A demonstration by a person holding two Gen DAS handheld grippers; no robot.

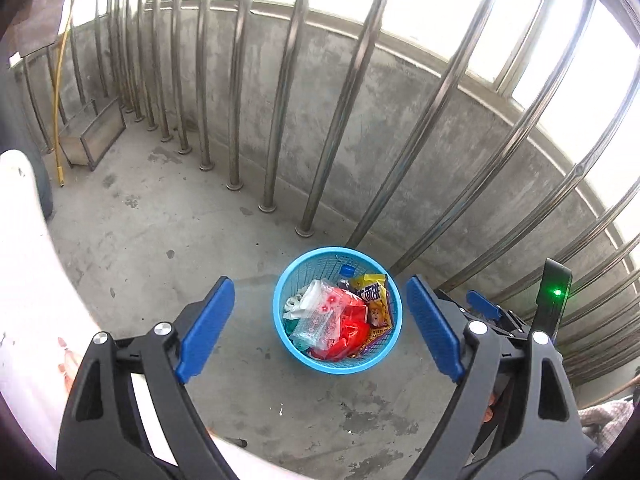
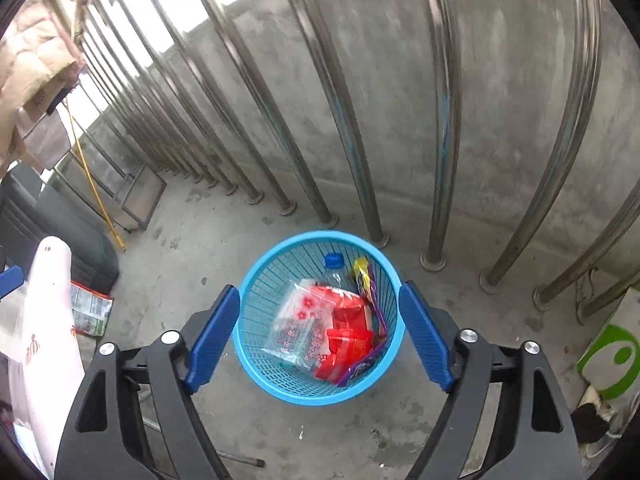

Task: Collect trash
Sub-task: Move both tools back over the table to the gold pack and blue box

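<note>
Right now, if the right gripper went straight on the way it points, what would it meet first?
Most likely the trash heaped in the blue basket: the clear flowered bag lies centred between the open, empty jaws of the right gripper. Depth is unclear.

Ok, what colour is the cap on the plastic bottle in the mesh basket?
Blue cap, clearest in the right wrist view.

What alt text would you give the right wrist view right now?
Open right gripper, nothing between its blue fingers, above a blue mesh basket holding red wrappers, a clear bag and a blue-capped bottle. Concrete floor, steel railing bars behind.
</note>
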